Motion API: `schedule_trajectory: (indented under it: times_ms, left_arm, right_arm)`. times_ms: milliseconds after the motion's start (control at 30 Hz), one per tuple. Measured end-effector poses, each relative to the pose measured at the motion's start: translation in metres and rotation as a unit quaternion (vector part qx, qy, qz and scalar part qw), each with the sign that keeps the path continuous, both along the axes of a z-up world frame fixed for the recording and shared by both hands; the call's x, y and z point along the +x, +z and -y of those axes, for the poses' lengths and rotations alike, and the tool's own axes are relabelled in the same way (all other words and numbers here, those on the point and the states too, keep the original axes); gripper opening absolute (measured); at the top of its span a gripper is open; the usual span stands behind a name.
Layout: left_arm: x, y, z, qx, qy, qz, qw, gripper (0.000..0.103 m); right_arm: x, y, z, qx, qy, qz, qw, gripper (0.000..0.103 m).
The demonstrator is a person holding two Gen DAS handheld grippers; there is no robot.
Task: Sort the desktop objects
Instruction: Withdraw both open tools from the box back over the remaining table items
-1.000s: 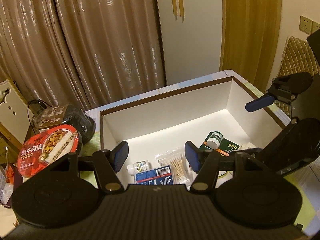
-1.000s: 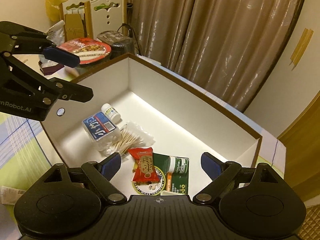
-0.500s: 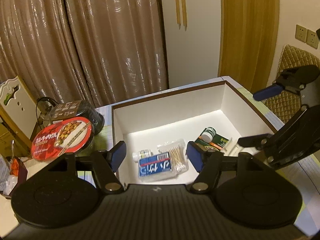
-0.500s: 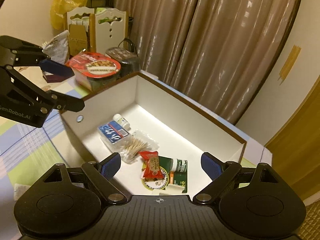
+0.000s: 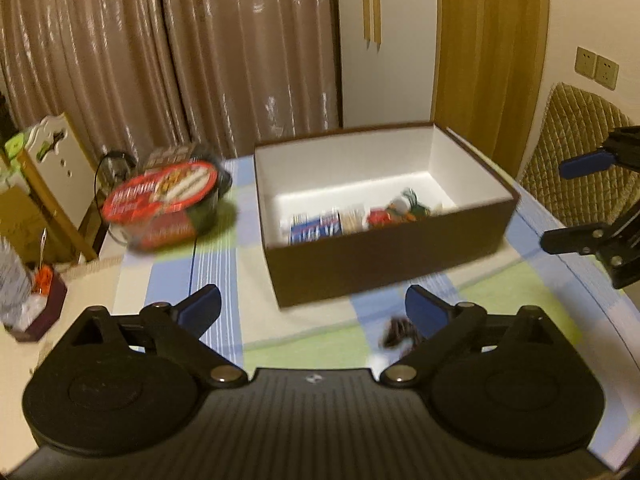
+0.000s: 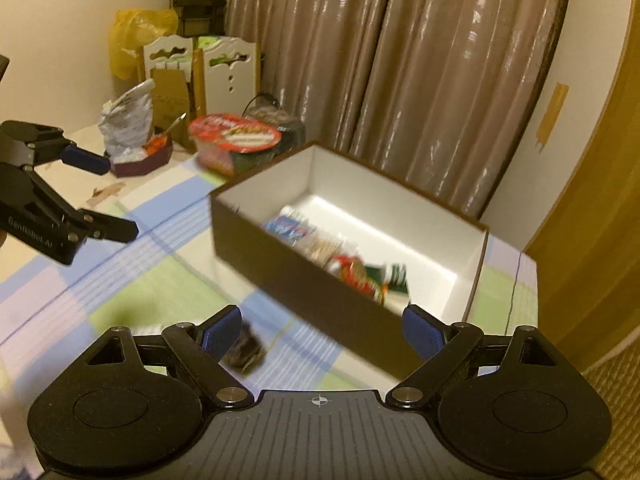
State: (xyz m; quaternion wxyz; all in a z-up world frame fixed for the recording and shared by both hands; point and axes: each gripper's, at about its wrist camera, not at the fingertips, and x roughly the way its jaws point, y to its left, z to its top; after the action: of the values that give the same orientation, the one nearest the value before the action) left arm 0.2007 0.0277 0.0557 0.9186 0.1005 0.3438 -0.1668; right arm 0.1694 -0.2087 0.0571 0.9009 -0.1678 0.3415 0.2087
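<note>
While both are held wide open and empty, the left gripper [image 5: 312,306] and right gripper [image 6: 322,334] are seen above a small dark object [image 6: 245,350] (blurred); beyond, the brown box [image 5: 384,256] holds sorted packets.

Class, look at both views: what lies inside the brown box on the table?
Inside the brown box, blurred: a blue-and-white packet, a bag of pale sticks, a red wrapper and a green package. The near wall hides the floor closest to us.
</note>
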Motion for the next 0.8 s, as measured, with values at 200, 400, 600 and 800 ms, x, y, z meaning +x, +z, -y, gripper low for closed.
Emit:
schedule_trajectory:
  times_ms: [200,400,600,800]
  left_arm:
    - [-0.052,-0.018,-0.012,-0.007,-0.001,-0.018,0.9998,0.102]
    - [-0.089,-0.038,-0.013,-0.012,-0.003,-0.045,0.9989,0.102]
    - [-0.113,-0.051,-0.011,-0.012,-0.008,-0.064,0.9979,0.102]
    - [-0.127,-0.062,-0.012,0.003,-0.013,-0.072,0.9973,0.102]
  right_arm:
    - [-0.054,-0.021,0.020,-0.022,-0.025,-0.022,0.999,0.090]
    - [-0.101,-0.048,0.049,-0.018,-0.078,-0.059,0.995,0.090]
    - [-0.130,-0.062,0.052,0.001,-0.098,-0.082,0.992,0.090]
    - [-0.138,-0.066,0.042,0.009,-0.092,-0.088,0.992,0.090]
